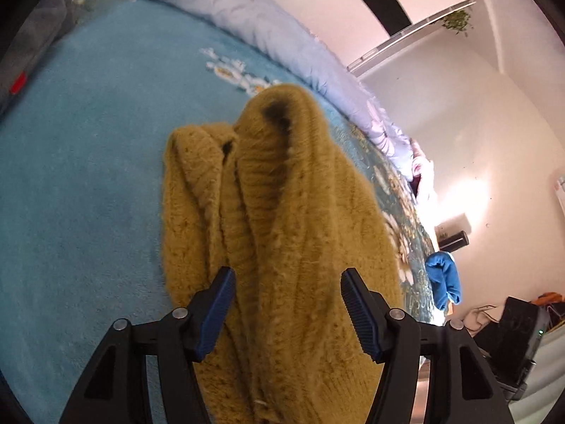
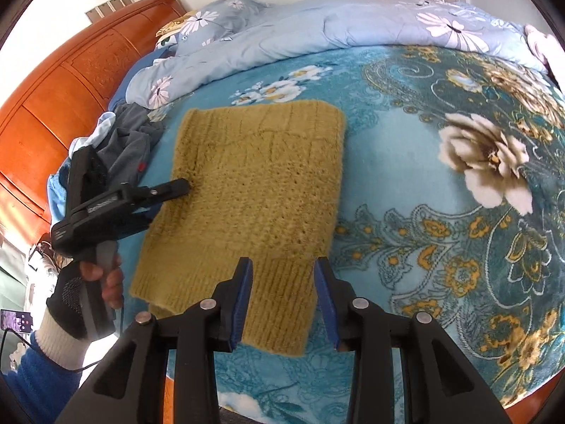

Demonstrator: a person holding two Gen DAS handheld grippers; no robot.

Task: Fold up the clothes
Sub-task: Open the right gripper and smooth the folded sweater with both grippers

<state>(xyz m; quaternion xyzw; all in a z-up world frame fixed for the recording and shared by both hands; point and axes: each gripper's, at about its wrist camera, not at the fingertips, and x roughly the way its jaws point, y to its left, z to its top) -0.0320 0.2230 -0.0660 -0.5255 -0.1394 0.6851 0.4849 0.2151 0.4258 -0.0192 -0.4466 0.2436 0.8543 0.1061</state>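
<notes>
A mustard-yellow knitted sweater [image 2: 254, 190] lies folded into a rough rectangle on the teal floral bedspread [image 2: 406, 162]. Its ribbed end points toward the right wrist camera. My right gripper [image 2: 283, 295] is open, its blue pads on either side of that ribbed end. My left gripper [image 1: 287, 305] is open, and the sweater [image 1: 282, 212] lies bunched between and beyond its jaws. In the right wrist view the left gripper [image 2: 180, 188] sits at the sweater's left edge, held by a gloved hand [image 2: 81, 289].
A light blue floral quilt [image 2: 317, 31] is piled along the bed's far side. Dark grey clothes [image 2: 130, 141] lie by the orange wooden headboard [image 2: 53, 95]. A blue garment [image 1: 445, 279] hangs at the bed edge, with black equipment [image 1: 512, 339] on the floor beyond.
</notes>
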